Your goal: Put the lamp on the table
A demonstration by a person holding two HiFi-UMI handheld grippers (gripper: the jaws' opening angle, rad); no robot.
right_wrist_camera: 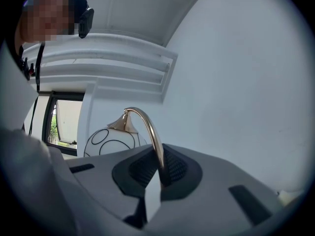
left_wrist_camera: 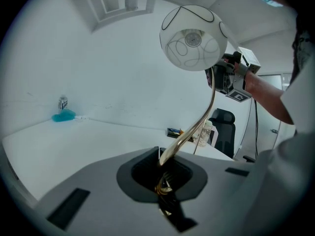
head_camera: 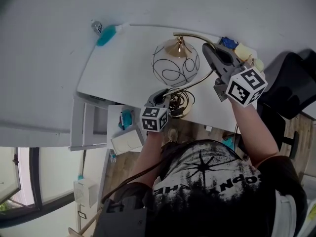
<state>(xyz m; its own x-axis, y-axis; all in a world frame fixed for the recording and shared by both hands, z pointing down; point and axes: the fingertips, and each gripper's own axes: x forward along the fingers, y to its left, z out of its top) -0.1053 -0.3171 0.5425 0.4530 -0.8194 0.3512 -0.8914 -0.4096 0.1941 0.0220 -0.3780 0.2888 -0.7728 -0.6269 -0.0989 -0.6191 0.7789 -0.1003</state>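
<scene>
Head view: lamp (head_camera: 175, 63) sits over the near half of the white desk (head_camera: 123, 68), close to its front edge. White globe shade with black looping lines, gold cap on top. Brass arm (head_camera: 195, 35) rises from the cap, curves over to the right, then runs back down to the scrolled brass base (head_camera: 181, 102) at the desk's front edge. Cannot tell whether the base touches the desk.

Left tongs (head_camera: 160, 97): just beside the base, marker cube toward the person. Left gripper view: tongs closed on the brass stem low down, right above the scrollwork. From there the stem sweeps up and right, and the shade hangs high above the desk surface.

Right tongs (head_camera: 210, 51): at the upper bend of the arm, right of the shade. Right gripper view: tongs clamped on the thin curved arm, which arches up and left to the gold cap. The shade shows behind the left jaw.

Both tongs grip the lamp, one low and one high.

Other items: teal brush-like item (head_camera: 106, 35) and small can (head_camera: 96, 27) at the desk's far left corner, well apart from the lamp. Small blue and yellow objects (head_camera: 234, 46) lie at the right end, behind the right tongs. Black office chair (head_camera: 291, 83) stands beyond the desk's right end.
</scene>
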